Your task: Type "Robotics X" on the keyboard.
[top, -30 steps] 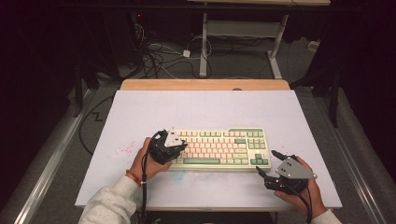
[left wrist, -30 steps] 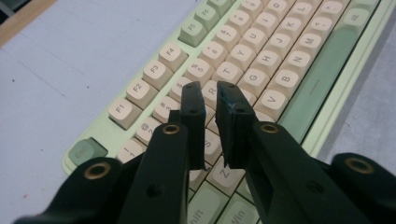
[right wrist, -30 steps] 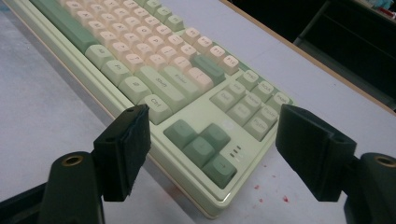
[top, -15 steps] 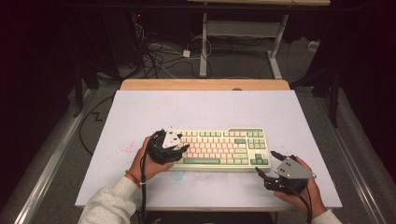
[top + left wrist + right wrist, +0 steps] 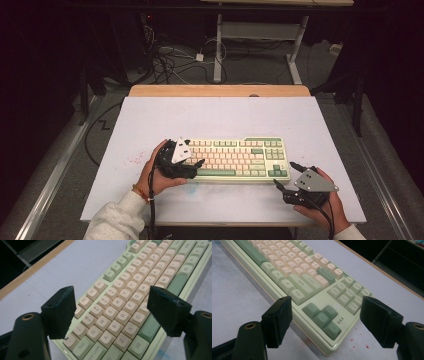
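Left gripper (image 5: 110, 312): the jaws stand wide apart and have just been opening. Nothing is clamped between them; they hang over the left end of the pale green keyboard with cream and green keycaps (image 5: 140, 290), straddling the letter rows from the number keys across to the bottom row. In the high view the left gripper (image 5: 192, 167) lies over the keyboard's (image 5: 240, 159) left edge, carried in the person's left hand (image 5: 157, 175), which comes out of a light grey sleeve (image 5: 117, 220).

Right gripper (image 5: 325, 320): the jaws are released, spread wide, with nothing between them. They frame the keyboard's (image 5: 294, 282) near right corner, where the dark green arrow keys (image 5: 322, 316) sit; the pads do not touch the casing. In the high view the right gripper (image 5: 285, 180) is just beside the keyboard's front right corner, held in the person's right hand (image 5: 322, 207).

The keyboard lies flat on the white rectangular surface (image 5: 215, 120), toward its near edge and roughly central. Small red specks (image 5: 359, 340) mark the surface beside the right corner. A light wooden strip (image 5: 220, 90) runs along the far edge of the surface.
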A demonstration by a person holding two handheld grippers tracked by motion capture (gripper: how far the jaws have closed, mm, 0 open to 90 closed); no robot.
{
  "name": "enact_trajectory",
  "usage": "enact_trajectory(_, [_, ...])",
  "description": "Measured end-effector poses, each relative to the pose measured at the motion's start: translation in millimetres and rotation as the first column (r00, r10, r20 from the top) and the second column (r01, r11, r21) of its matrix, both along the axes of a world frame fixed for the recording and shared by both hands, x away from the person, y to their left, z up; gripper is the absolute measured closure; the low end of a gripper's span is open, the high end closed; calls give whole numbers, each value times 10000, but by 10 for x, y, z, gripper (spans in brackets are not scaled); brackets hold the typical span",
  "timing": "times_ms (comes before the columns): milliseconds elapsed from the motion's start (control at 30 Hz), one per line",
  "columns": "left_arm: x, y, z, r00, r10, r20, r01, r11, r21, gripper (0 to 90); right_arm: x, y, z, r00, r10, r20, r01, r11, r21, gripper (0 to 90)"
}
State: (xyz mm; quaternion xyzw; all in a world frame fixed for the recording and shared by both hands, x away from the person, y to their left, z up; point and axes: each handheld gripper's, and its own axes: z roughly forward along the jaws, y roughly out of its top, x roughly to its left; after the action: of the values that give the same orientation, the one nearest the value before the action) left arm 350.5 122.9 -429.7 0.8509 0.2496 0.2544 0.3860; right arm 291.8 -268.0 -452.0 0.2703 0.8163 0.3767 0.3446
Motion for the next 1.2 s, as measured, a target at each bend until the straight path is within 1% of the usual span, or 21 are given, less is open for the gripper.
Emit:
enact_trajectory(167, [-63,56,3,9997,-32,233,32,10000,20,199,-1,4,-1,10000,31,-4,-31,10000,-10,260])
enact_trajectory(200, [-76,69,2,9996,-24,291,21,10000,88,199,0,4,-1,10000,36,-1,-36,10000,-21,261])
enact_trajectory(233, [-95,81,-4,9997,-22,252,19,9999,100,199,-1,4,0,10000,24,-7,-25,10000,-22,261])
enact_trajectory(433, [-170,197,-27,9992,101,381,-110,9997,228,202,-6,7,2,10000,56,-11,-56,10000,21,261])
enact_trajectory(533, [-187,234,-50,9991,218,370,-230,9992,315,206,-8,14,2,9999,104,10,-104,9999,-12,261])
enact_trajectory(800, [-269,305,-108,9996,145,238,-151,9996,242,223,-7,15,2,9999,110,-6,-110,9999,-6,261])
enact_trajectory(1033, [-331,376,-153,9996,237,150,-240,9994,254,224,-10,17,3,9999,109,-5,-109,9999,-6,260])
enact_trajectory(1133, [-352,397,-170,9996,248,108,-251,9992,297,242,-9,22,0,9999,115,-25,-115,9999,-11,261])
enact_trajectory(1200, [-362,414,-177,9997,224,-46,-222,9991,363,286,-10,25,-1,9999,129,-27,-129,9999,-21,260])
